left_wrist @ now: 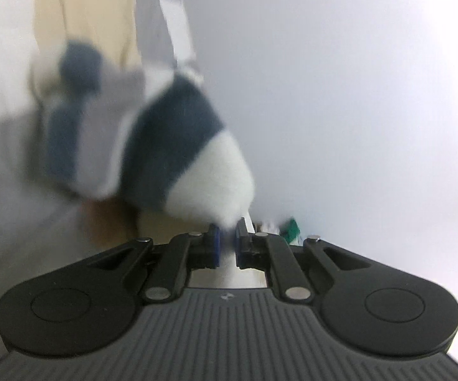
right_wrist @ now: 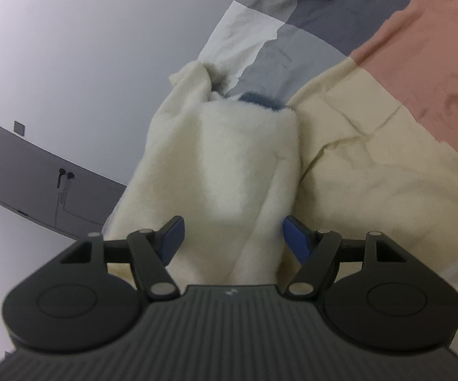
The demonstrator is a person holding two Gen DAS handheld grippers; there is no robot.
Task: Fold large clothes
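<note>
A fluffy garment, white with dark blue bands (left_wrist: 181,139), hangs blurred in the left wrist view. My left gripper (left_wrist: 227,244) is shut on its white edge and holds it up. In the right wrist view the cream-white fleece of the garment (right_wrist: 229,165) lies on the bed, with a bit of blue showing at its far end. My right gripper (right_wrist: 232,238) is open, its blue pads on either side of the fleece, not pinching it.
A patchwork bedsheet (right_wrist: 372,95) in beige, pink, grey and dark blue lies under the garment. A pale wall (right_wrist: 86,47) and a dark grey ledge (right_wrist: 22,165) with an earphone cable are on the left. The left wrist view shows a white wall (left_wrist: 340,95).
</note>
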